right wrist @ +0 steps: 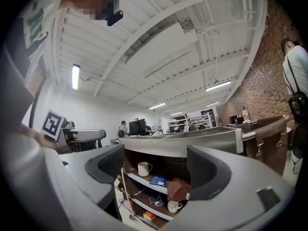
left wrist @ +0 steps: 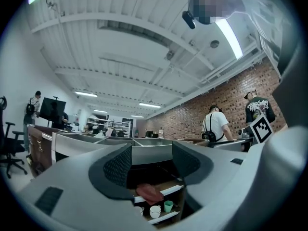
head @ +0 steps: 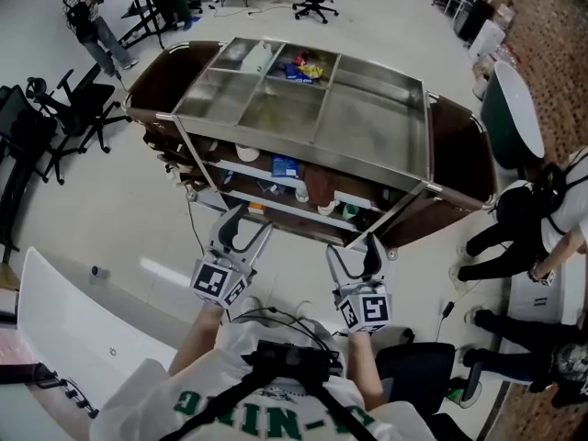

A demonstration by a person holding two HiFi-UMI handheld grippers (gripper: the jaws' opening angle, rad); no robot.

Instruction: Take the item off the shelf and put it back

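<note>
A wheeled cart with a steel compartmented top (head: pixel 367 122) holds open shelves beneath. On them lie a blue packet (head: pixel 284 166), a reddish-brown cloth (head: pixel 320 186), a white mug (right wrist: pixel 143 168) and a green cup (left wrist: pixel 168 206). My left gripper (head: pixel 246 223) hovers level in front of the shelves' left part, open and holding nothing. My right gripper (head: pixel 354 251) is beside it near the cart's right post, also open and holding nothing. In the left gripper view the left gripper (left wrist: pixel 151 165) frames the cloth (left wrist: pixel 149 193). In the right gripper view the right gripper (right wrist: pixel 159 170) frames the packet (right wrist: pixel 158 180) and cloth (right wrist: pixel 177 189).
A white cup (right wrist: pixel 173 206) and an orange box (right wrist: pixel 149 216) sit on the lower shelves. A white table (head: pixel 73 329) stands at my lower left, black office chairs (head: pixel 55 118) at far left. People stand at the right (head: pixel 533 237) beside a round table (head: pixel 514 108).
</note>
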